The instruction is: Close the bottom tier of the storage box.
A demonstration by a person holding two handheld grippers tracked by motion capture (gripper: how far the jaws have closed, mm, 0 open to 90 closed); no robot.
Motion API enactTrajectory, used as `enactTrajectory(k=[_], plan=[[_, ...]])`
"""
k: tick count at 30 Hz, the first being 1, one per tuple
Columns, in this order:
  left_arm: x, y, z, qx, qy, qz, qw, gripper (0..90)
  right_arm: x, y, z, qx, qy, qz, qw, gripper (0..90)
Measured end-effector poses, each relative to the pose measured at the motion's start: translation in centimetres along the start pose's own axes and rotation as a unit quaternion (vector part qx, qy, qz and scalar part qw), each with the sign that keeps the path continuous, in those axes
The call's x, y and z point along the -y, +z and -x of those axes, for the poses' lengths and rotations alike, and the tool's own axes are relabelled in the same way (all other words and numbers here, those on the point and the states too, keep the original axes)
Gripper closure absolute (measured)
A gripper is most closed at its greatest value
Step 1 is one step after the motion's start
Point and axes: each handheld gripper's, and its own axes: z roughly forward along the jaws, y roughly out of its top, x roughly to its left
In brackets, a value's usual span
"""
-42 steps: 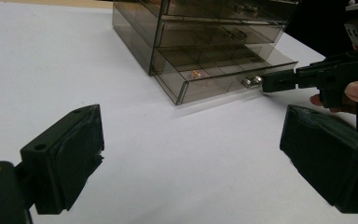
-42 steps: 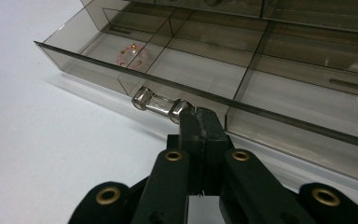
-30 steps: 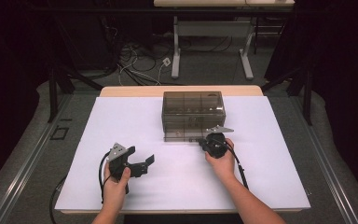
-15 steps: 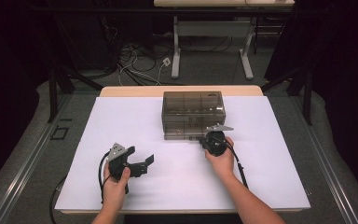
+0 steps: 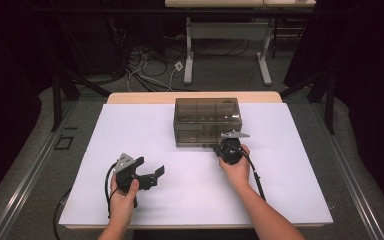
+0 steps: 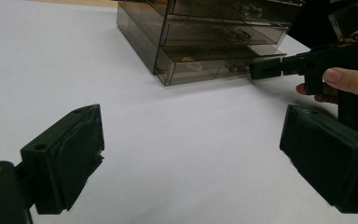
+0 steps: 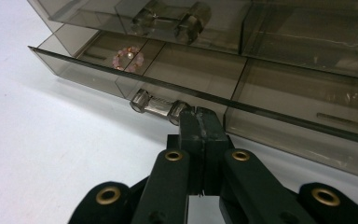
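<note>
Our right gripper (image 7: pixel 200 122) has its fingers pressed together at the handle (image 7: pixel 161 105) of the bottom drawer (image 7: pixel 135 70), so we can move it. The drawer box (image 5: pixel 207 121) sits mid-desk (image 5: pixel 130 125). Our left gripper (image 5: pixel 152 175) waits aside, fingers wide apart and empty.

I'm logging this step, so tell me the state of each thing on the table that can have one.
Drawer box: upright on the table, drawers stacked.
Bottom drawer: pulled slightly out, pink bead ring inside.
Right gripper: shut, tips at the bottom drawer's handle.
Left gripper: open, holding nothing.
</note>
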Motion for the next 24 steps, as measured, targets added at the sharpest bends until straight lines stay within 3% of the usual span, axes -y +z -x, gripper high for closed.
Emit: enactTrajectory(k=[24], plan=[[0.13, -0.20, -0.25, -0.003, -0.003, 0.000, 1.0000, 6.5, -0.78, 0.58, 0.68, 0.025, 0.009, -0.002, 0.9997, 90.0]])
